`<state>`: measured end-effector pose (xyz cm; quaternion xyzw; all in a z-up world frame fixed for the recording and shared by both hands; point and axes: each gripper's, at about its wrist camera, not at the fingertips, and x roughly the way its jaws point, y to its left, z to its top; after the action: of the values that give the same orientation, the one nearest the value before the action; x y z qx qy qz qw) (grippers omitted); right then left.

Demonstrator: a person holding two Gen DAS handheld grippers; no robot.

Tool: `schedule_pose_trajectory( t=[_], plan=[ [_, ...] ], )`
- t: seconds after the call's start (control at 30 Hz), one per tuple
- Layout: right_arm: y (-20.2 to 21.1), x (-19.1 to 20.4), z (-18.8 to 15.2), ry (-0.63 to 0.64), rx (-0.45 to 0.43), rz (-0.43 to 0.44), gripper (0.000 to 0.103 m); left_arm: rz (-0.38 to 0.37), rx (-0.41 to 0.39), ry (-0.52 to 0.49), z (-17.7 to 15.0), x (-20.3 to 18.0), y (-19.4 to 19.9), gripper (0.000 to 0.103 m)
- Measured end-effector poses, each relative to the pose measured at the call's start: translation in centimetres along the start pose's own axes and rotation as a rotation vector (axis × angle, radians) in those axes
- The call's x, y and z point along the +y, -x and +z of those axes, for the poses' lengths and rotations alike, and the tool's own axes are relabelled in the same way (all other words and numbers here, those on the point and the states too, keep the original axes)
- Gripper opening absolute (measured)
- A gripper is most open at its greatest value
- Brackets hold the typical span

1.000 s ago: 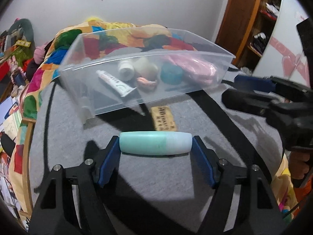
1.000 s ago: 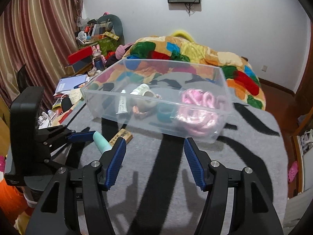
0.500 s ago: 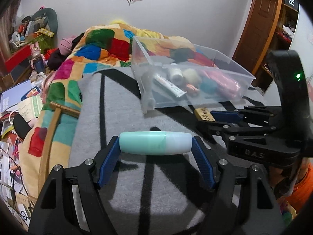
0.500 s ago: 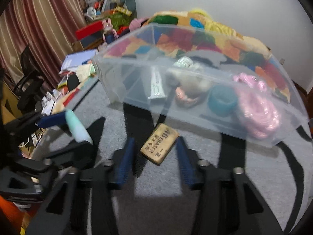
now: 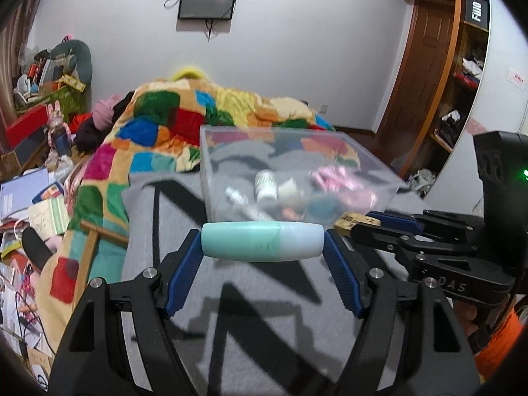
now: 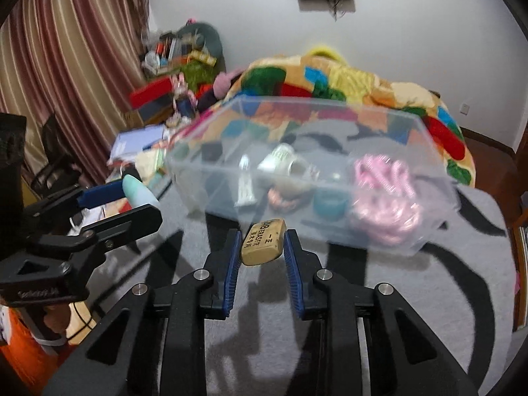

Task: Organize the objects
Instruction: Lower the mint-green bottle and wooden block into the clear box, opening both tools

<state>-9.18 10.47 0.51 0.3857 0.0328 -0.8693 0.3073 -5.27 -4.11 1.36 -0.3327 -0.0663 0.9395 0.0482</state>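
Note:
My left gripper (image 5: 262,242) is shut on a mint-green and white tube (image 5: 262,241), held crosswise above the grey blanket. My right gripper (image 6: 260,247) is shut on a tan eraser (image 6: 264,242) and holds it lifted just in front of the clear plastic bin (image 6: 330,227). The bin (image 5: 211,171) holds a white tube, a small bottle, a teal ring, pink coiled cord (image 6: 386,194) and other small items. The right gripper (image 5: 369,222) with the eraser (image 5: 353,221) shows at the right of the left wrist view. The left gripper (image 6: 132,194) with the tube (image 6: 138,191) shows at the left of the right wrist view.
The bin stands on a grey blanket with black stripes (image 6: 412,297). A multicoloured quilt (image 5: 158,125) lies behind it. Clutter of books and boxes (image 5: 36,191) lies on the floor at the left. A wooden door and shelves (image 5: 445,82) stand at the right.
The right gripper has closed on the eraser and lifted it off the blanket. Both grippers have risen and now look more level toward the bin.

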Motion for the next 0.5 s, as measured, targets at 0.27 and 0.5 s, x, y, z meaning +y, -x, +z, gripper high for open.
schedule_pose_trajectory(
  t=[0.27,0.5],
  plan=[
    [2.2,-1.8,3.5,-0.038,-0.125,-0.030,0.024,0.027,-0.036,-0.028,3.7,-1.3,-1.8,0.073],
    [-0.7,-3.7,5.3,-0.068,-0.098,-0.077,0.024,0.050,0.048,-0.022,4.2,-1.1,-6.4,0.073]
  ],
)
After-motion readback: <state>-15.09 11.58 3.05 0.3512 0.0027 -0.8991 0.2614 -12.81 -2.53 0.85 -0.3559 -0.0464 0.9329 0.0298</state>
